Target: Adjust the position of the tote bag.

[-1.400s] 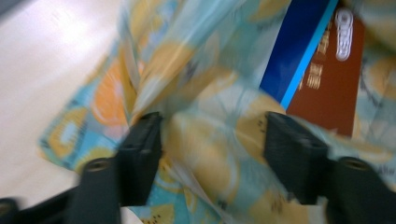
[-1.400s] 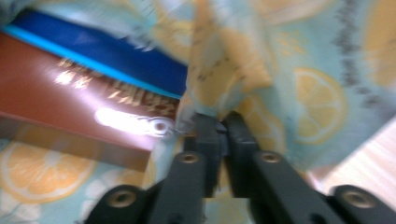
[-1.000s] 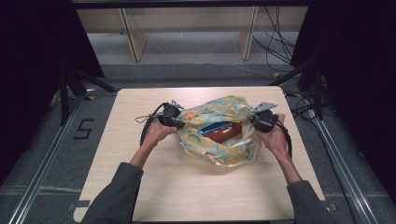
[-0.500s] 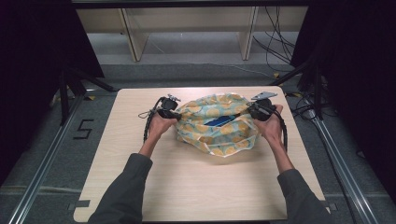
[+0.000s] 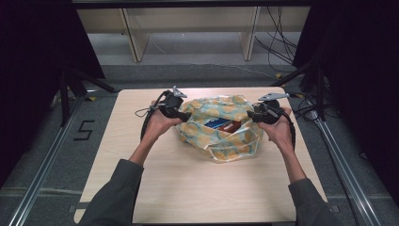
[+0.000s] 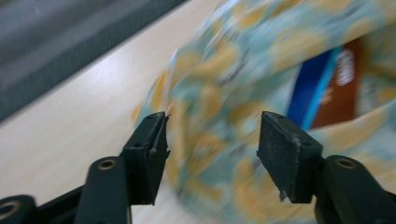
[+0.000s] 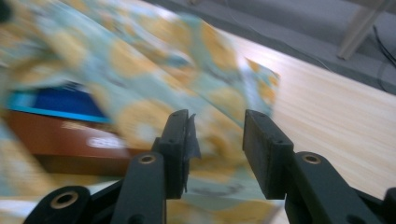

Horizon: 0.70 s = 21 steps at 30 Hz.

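Now that both jaws have just opened off the cloth, left gripper and right gripper empty, I call the boxes released.

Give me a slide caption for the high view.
Two open hand-held grippers flank a patterned cloth loosely wrapping a box.

Even overhead light on the table, dark surroundings, both gripper views smeared by motion blur

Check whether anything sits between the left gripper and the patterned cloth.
Nothing visible does. The left gripper has just been opening, and the cloth lies directly beyond its parted jaws, with no other object in between.
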Each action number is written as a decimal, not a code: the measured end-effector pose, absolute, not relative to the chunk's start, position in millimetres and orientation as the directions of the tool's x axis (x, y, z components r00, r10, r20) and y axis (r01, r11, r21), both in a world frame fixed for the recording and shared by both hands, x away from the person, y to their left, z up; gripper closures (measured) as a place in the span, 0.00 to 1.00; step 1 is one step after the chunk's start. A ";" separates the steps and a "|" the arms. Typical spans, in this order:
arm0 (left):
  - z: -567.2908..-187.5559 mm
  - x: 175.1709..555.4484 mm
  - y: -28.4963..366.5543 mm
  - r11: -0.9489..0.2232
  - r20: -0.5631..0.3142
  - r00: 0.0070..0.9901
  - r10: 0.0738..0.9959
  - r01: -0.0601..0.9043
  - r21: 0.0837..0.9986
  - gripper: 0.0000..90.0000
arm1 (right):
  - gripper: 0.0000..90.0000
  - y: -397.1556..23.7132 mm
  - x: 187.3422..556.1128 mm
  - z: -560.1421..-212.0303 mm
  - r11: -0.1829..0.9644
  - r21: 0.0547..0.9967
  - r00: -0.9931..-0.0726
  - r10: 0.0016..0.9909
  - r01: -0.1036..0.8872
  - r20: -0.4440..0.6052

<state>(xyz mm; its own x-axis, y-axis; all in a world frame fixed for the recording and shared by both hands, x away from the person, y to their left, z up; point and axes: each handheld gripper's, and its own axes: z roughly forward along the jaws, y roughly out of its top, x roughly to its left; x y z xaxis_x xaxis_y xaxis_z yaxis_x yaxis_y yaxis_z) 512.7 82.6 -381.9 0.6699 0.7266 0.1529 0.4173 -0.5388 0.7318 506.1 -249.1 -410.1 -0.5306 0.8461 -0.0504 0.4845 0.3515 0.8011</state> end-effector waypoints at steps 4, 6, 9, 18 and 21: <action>-390.7 513.8 47.8 -0.565 0.084 0.744 0.663 0.423 0.708 0.63 | 0.77 -230.7 491.7 -402.7 0.421 0.805 -0.616 0.782 0.419 -0.089; -400.2 518.7 37.3 -0.578 0.074 0.752 0.655 0.435 0.690 0.66 | 0.80 -222.8 487.8 -403.7 0.443 0.795 -0.651 0.755 0.415 -0.081; -416.4 521.8 27.2 -0.608 0.031 0.782 0.623 0.459 0.648 0.68 | 0.78 -213.4 486.4 -411.1 0.487 0.752 -0.686 0.725 0.444 -0.065; -440.0 511.2 31.3 -0.651 -0.046 0.831 0.554 0.467 0.598 0.81 | 0.96 -178.5 510.5 -429.0 0.591 0.674 -0.746 0.660 0.444 -0.087; -447.6 497.9 35.4 -0.678 -0.046 0.848 0.528 0.453 0.579 0.94 | 1.00 -168.7 532.4 -433.4 0.649 0.608 -0.730 0.665 0.458 -0.160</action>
<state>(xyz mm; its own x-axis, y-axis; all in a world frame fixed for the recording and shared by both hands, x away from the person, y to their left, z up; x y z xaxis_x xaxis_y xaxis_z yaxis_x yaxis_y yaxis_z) 497.9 35.4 -447.6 0.8482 0.5277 -0.0459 0.4530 -0.6777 0.5792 532.4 -168.7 -433.4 -0.7298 0.6647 -0.1599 0.4580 0.6489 0.6076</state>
